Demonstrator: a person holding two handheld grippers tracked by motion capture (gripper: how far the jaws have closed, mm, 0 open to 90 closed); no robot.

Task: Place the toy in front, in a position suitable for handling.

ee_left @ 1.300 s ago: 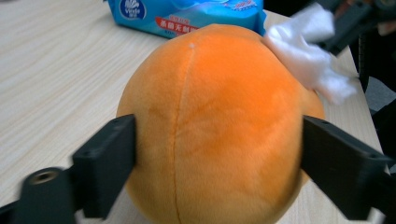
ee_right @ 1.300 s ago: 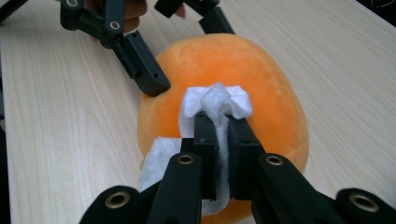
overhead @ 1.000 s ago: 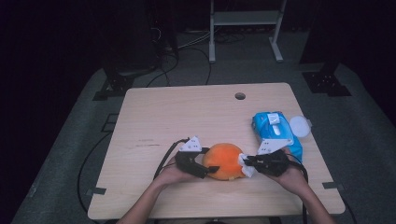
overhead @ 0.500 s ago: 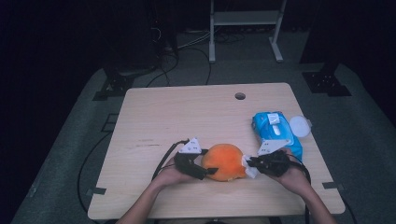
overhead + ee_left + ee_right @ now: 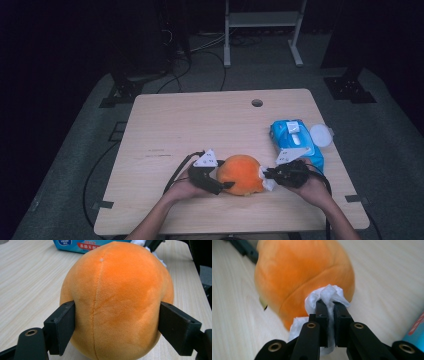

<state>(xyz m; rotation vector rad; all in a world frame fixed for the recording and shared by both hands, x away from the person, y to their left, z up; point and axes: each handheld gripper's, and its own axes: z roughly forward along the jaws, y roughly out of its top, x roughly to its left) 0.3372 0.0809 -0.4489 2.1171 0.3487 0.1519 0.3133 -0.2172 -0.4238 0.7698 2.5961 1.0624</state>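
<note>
The orange plush ball (image 5: 241,174) sits on the table (image 5: 200,125) between both grippers; the left gripper (image 5: 117,327), whose jaws have just been opening slightly, clasps its sides; the right gripper (image 5: 331,306), pressed together on a white wipe (image 5: 325,296), meets its far side; the wipe pack (image 5: 295,142) lies behind the right gripper.

Blue wipes pack (image 5: 82,245), "Vinda" logo (partly cut off), red banner of Chinese characters

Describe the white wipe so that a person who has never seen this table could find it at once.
Start at the wooden table and go to its near edge, where the orange plush ball sits. The white wipe is pressed against the ball, pinched in the right gripper. It is the only crumpled white thing; the blue wipes pack lies apart.
</note>
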